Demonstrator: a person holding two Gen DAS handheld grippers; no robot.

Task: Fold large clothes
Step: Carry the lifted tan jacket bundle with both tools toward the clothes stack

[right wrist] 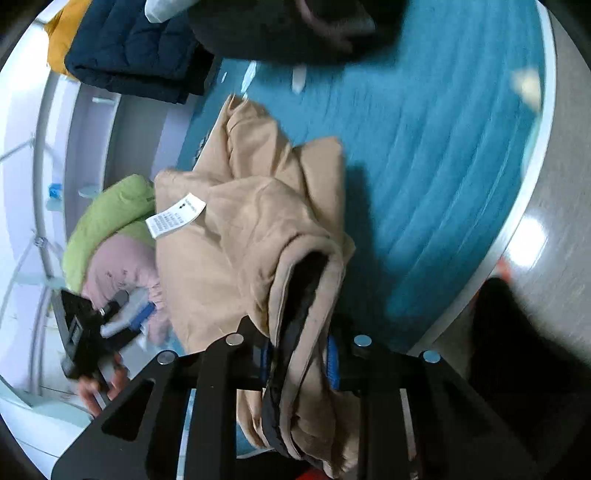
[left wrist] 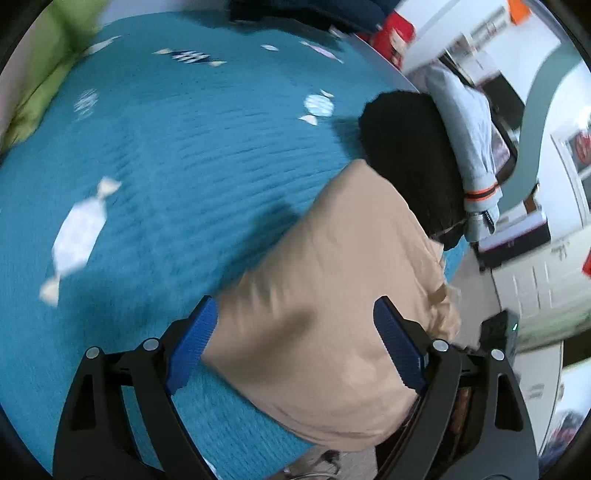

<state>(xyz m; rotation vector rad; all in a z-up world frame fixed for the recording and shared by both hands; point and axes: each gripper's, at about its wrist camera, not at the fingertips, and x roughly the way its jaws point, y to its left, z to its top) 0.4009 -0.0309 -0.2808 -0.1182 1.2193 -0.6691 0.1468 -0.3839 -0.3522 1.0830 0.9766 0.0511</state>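
Note:
A large beige garment (left wrist: 332,295) lies bunched near the edge of a teal bedspread (left wrist: 184,155). My left gripper (left wrist: 295,332) is open, its blue pads (left wrist: 195,343) wide apart on either side of the beige cloth. In the right wrist view my right gripper (right wrist: 299,354) is shut on a thick fold of the beige garment (right wrist: 258,221), which shows a dark lining and a white care label (right wrist: 173,218). The left gripper also shows in the right wrist view (right wrist: 122,321), held in a hand.
A black garment (left wrist: 410,162) and a light grey one (left wrist: 469,140) lie beyond the beige one at the bed's edge. A navy quilted jacket (right wrist: 133,55), a black item (right wrist: 295,29), and green and pink clothes (right wrist: 107,236) lie around. The bedspread (right wrist: 443,166) has candy prints (left wrist: 77,236).

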